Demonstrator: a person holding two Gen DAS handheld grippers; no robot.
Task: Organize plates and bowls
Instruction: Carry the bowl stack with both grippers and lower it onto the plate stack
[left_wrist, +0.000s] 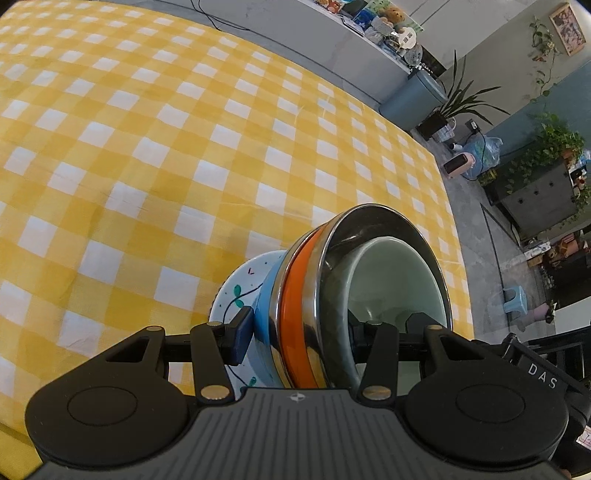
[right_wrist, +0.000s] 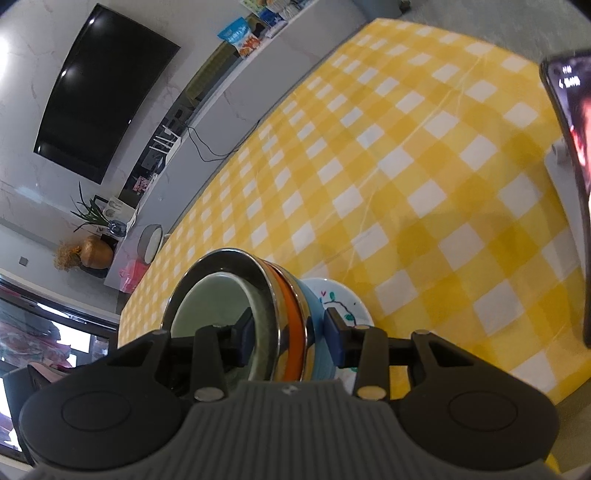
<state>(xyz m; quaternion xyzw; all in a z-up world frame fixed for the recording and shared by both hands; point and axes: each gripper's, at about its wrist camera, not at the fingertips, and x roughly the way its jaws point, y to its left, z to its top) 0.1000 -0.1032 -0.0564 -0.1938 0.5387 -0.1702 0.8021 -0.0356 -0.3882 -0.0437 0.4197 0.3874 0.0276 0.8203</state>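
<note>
A nested stack of bowls (left_wrist: 332, 295) is clamped from opposite sides: the left gripper (left_wrist: 299, 332) is closed across the stack's wall, one blue pad on the pale blue outside, the other inside the celadon bowl (left_wrist: 395, 284), and the right gripper (right_wrist: 291, 332) is closed on the far side in the same way. Between the pads, a steel bowl (left_wrist: 373, 218), an orange band (left_wrist: 295, 306) and a light blue bowl (left_wrist: 264, 295) are seen nested under the celadon one, and the whole stack is set on a white painted plate (left_wrist: 236, 291).

The stack is judged heavy and stiff, its glazed and polished walls slippery, its ceramic pieces breakable; the nested bowls may shift against one another if tilted. A hold on opposite rims, as now, is judged soundest, with the stack kept level. Whether the plate is lifted with it cannot be told.

The stack is seen near an edge of the yellow checked tablecloth (left_wrist: 155, 155), which lies creased and is otherwise bare around it. A phone (right_wrist: 569, 177) is propped well beyond the stack. Past the cloth, a wall television (right_wrist: 99, 96), shelves and potted plants (left_wrist: 458, 99) are visible.
</note>
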